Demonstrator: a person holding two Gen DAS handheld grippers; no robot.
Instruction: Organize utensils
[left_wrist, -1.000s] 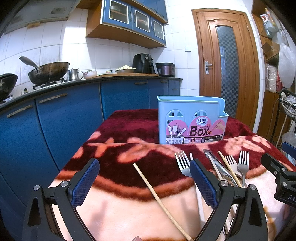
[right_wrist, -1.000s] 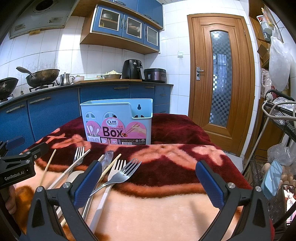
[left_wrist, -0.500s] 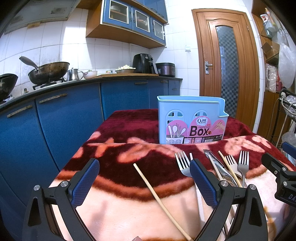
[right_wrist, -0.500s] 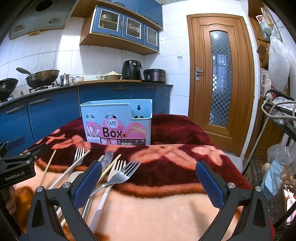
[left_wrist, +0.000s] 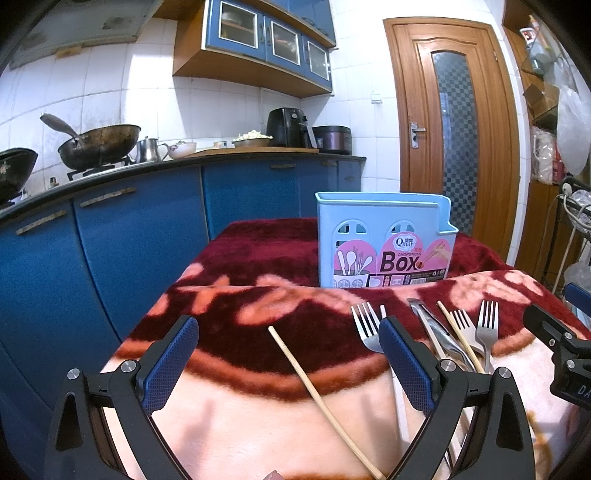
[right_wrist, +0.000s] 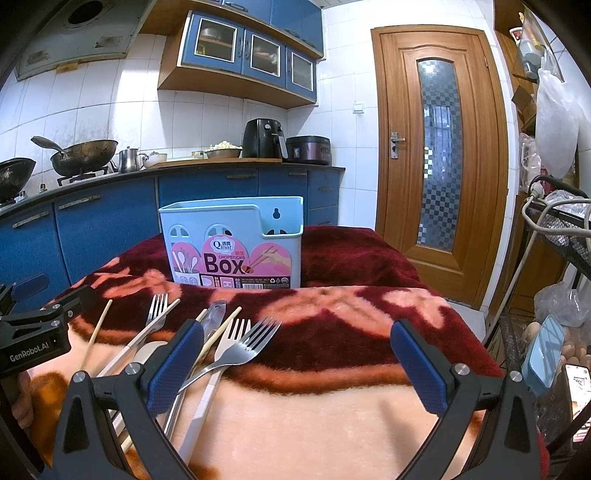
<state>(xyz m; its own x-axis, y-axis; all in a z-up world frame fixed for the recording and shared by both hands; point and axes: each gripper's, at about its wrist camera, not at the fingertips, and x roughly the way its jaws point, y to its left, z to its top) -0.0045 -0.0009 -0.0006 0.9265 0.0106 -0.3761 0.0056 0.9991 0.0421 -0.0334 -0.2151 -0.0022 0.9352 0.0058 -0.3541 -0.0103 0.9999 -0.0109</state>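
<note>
Left wrist view shows the left gripper (left_wrist: 288, 360) spread wide and holding nothing, its black arms ending in blue pads with a fine dotted texture. Between and below its fingers a single pale wooden chopstick (left_wrist: 321, 400) lies at a slant on the plush blanket (left_wrist: 258, 295), a thick fleece in deep red with peach-pink blossoms and bands. To the right sits the loose pile of utensils (left_wrist: 454, 332): shiny steel forks, another wooden chopstick and a flat metal piece, overlapping one another. Behind them stands the utensil box (left_wrist: 384, 240), a light blue rectangular plastic holder with arched cut-outs and a pink "Box" label, upright on the blanket and well apart from both grippers.

Nothing differs from the frames half a second and a second ago: both grippers, the chopstick, the pile and the box sit where they were.

Right wrist view shows the right gripper (right_wrist: 297, 360) equally wide open and empty, its left finger in front of the pile. Here the handles are clearer: a white-handled fork (right_wrist: 218, 363) crossed by an all-steel fork (right_wrist: 240, 350), plus a keyhole slot in the box's raised back wall. This view alone shows a fingertip of the person's left hand (right_wrist: 22, 406) beneath the left gripper's body, and a wire rack (right_wrist: 561, 229) at the right. Only the left view shows the lone chopstick's full length.
</note>
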